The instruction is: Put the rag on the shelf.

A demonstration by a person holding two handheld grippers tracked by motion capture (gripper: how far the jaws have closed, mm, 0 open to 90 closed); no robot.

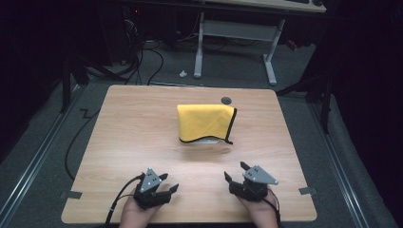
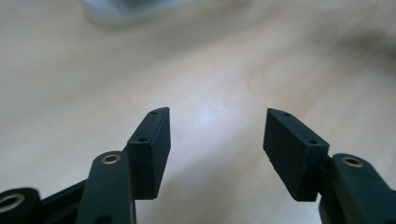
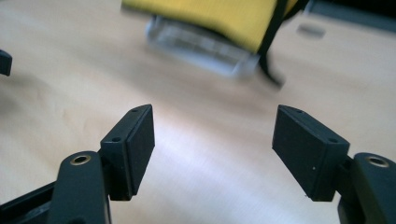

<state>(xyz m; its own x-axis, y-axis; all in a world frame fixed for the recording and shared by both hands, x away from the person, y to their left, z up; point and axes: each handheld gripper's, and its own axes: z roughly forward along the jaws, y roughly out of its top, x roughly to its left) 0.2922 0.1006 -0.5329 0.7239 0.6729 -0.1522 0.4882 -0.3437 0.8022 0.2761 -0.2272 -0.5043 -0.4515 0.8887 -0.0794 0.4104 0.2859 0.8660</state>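
Table (image 1: 142,142) wood is all I see under my two claws right now. My left gripper (image 1: 159,185) sits low at about 7 o'clock on the table, its jaws spread wide with nothing in them. In the left gripper view the left gripper (image 2: 217,135) has bare wood in the gap. The yellow cloth (image 1: 205,122) lies near the middle, up at 12 o'clock from my hands, draped over a clear box (image 3: 201,46) that peeks out below it. My right gripper (image 1: 237,173) sits at about 5 o'clock, wide open and empty too. I think the next job is to grab the cloth, so I should go slow, aim each claw at a near corner, and pinch just the cloth, not the box.
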